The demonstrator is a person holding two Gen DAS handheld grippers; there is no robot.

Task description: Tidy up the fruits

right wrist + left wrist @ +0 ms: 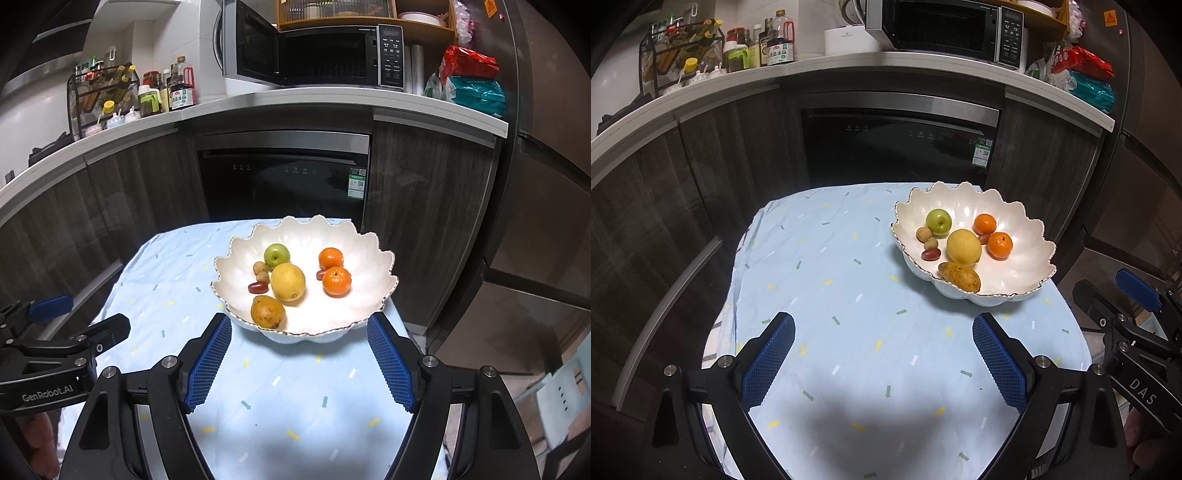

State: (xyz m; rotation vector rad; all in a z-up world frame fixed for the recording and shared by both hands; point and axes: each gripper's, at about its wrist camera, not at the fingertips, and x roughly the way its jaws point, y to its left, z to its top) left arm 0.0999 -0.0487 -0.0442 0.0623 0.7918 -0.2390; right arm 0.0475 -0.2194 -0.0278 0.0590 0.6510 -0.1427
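A white scalloped bowl [1015, 273] [369, 258] stands on the far right of the blue-clothed table. In it lie a green apple [938, 221] [276, 255], a yellow lemon [964, 247] [288, 282], two oranges [1000, 245] [336, 281], a brown pear [959, 276] [268, 312], two small brown fruits [923, 234] and red grapes [931, 253] [257, 287]. My left gripper [883, 328] is open and empty over the table's near middle. My right gripper [299, 328] is open and empty, just short of the bowl's near rim.
The table wears a light blue cloth [831, 277] with small arrow marks. Behind it are dark cabinets and a dishwasher [901, 147]. The counter above holds a microwave [317, 51], sauce bottles [775, 40] and bagged goods [472, 81]. A pale chair [565, 387] stands at the right.
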